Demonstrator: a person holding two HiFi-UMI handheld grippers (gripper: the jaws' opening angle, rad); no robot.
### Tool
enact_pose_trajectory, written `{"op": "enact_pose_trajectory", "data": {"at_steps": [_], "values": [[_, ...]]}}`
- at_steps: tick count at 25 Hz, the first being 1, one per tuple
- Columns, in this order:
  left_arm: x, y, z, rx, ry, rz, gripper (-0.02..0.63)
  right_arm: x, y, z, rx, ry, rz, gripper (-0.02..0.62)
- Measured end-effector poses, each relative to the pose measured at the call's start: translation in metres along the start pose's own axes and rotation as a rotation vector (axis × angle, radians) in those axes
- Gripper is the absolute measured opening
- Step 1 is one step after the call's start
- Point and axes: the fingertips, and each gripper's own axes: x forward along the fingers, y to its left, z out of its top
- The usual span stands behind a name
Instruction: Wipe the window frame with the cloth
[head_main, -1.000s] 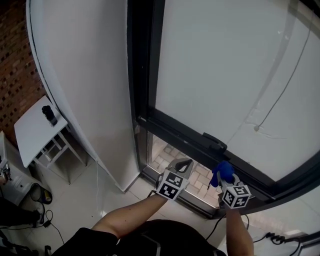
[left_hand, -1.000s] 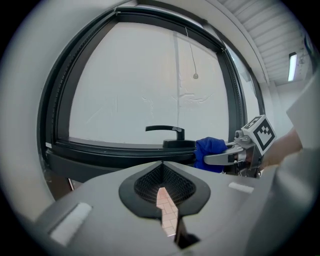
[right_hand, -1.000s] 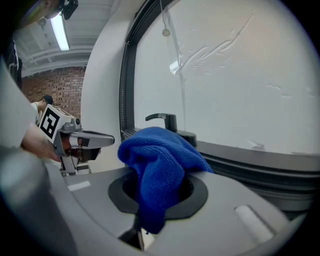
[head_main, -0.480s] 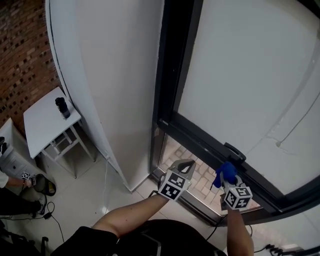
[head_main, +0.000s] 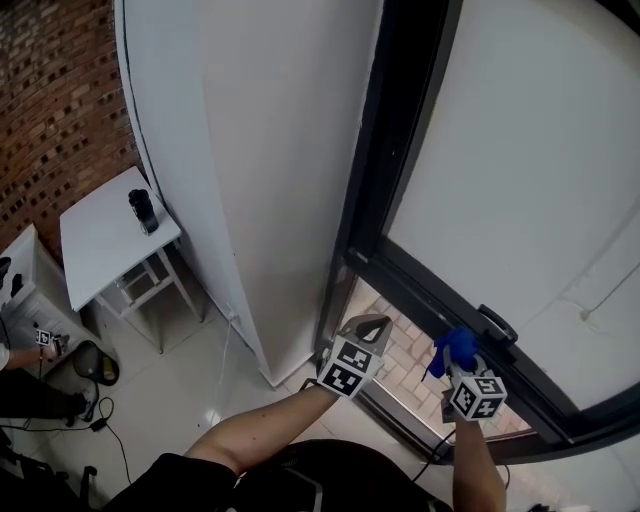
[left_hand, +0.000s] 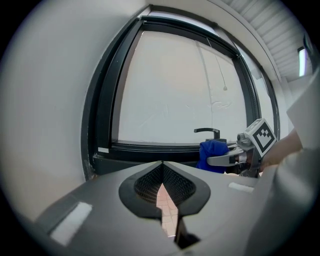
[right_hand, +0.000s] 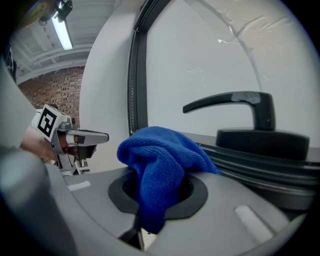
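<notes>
A black window frame runs up beside a white wall and along its lower rail, where a black handle sits. My right gripper is shut on a blue cloth, held just in front of the lower rail, next to the handle. My left gripper is shut with nothing in it, below the frame's lower left corner. The jaws meet with only a thin slit between them.
A curved white wall panel stands left of the frame. A small white table with a dark object stands at the left by a brick wall. Brick paving shows through the lower pane. Cables lie on the tiled floor.
The head view has swung, so the frame, wall and table sit further right and higher. Both grippers keep their places in front of the lower rail, the cloth still held.
</notes>
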Motion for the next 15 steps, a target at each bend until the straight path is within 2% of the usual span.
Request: {"op": "enact_pose_trajectory", "data": {"at_steps": [15], "values": [[-0.019,0.069,0.005,-0.017,-0.015,0.101,-0.008,0.071,0.053,0.023,-0.017,0.014,0.068,0.061]]}}
